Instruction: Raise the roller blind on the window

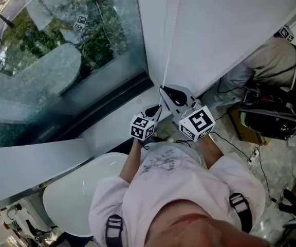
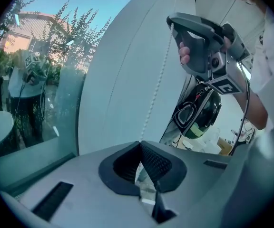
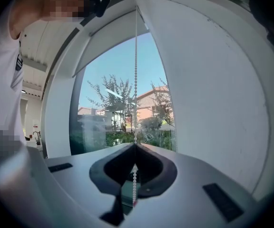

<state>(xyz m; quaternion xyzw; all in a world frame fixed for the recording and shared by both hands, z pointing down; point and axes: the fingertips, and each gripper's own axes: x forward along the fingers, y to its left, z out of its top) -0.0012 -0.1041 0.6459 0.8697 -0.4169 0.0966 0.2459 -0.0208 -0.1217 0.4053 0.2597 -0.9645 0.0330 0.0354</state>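
A white bead chain (image 1: 171, 40) hangs down the white wall beside the window (image 1: 60, 50). My right gripper (image 1: 163, 89) is shut on this chain, which runs straight up from its jaws (image 3: 135, 80) toward the roller blind (image 3: 111, 34), whose lower edge sits high in the window. Just below it, my left gripper (image 1: 156, 110) is shut too. The chain (image 2: 155, 91) rises from its closed jaws to the right gripper (image 2: 172, 25) above. Both grippers (image 2: 139, 144) (image 3: 135, 145) pinch the chain at the very tips.
A white round table (image 1: 81, 189) stands below left of me. At the right sit a person (image 1: 263, 60) and a dark bag with cables (image 1: 274, 117) on the floor. The black window frame (image 1: 107, 99) and a white sill (image 1: 35, 158) run along the left.
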